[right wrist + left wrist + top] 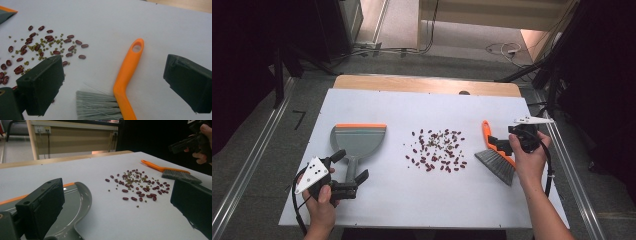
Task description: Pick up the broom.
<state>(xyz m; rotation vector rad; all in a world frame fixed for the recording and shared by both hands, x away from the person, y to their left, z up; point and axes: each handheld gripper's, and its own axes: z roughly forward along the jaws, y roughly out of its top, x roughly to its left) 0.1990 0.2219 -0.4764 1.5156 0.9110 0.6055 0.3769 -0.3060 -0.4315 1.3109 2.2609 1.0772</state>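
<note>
We take the scattered beans [437, 149] as our landmark, a loose patch of red and small green ones in the middle of the white table [422, 200]. To their left lies our grey dustpan [358, 141], orange-edged lip on its far side, handle pointing toward us. Our left tool [352, 168] sits at that handle, jaws spread wide, one on either side of it, gripping nothing; in the left gripper view the pan's rim curves between the jaws. To the right of the beans lies the brush [497, 155], orange handle angled away, grey bristles toward us. Our right tool [499, 145] hovers over it, jaws parted; in the right gripper view the orange handle [127, 72] runs up between the two open jaws, touching neither. Beans sit just beyond the bristles [96, 107].
</note>
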